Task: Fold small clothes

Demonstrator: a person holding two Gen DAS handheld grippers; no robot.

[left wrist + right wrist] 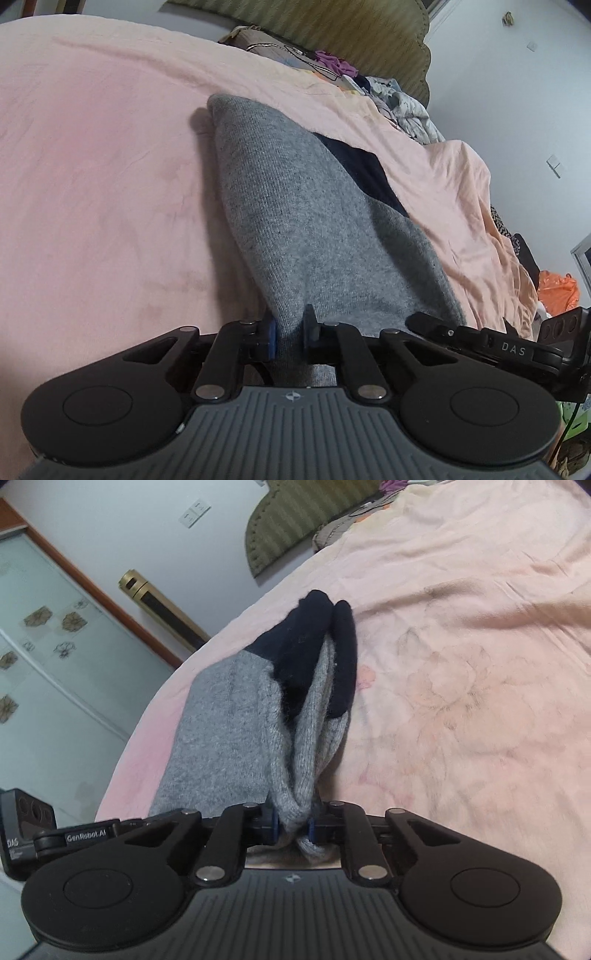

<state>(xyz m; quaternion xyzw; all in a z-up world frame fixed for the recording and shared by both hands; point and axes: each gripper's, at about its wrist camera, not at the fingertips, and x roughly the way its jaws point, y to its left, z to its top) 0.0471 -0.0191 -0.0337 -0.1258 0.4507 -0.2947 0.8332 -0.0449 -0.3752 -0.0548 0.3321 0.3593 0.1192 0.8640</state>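
Note:
A grey knit sock (295,236) with a navy toe part (362,173) is held up over the pink bed sheet (92,166). My left gripper (290,338) is shut on one end of the grey knit. In the right wrist view the same grey sock (236,731) shows bunched in folds, its navy toes (321,635) pointing away. My right gripper (293,823) is shut on the bunched grey cuff. The other gripper's body shows at each view's edge (517,350), (40,834).
A pile of mixed clothes (399,99) lies at the bed's far side by an olive headboard (332,29). An orange bag (557,288) sits off the bed's right edge. A glass-panel wardrobe (44,664) and a gold floor unit (155,605) stand beyond the bed.

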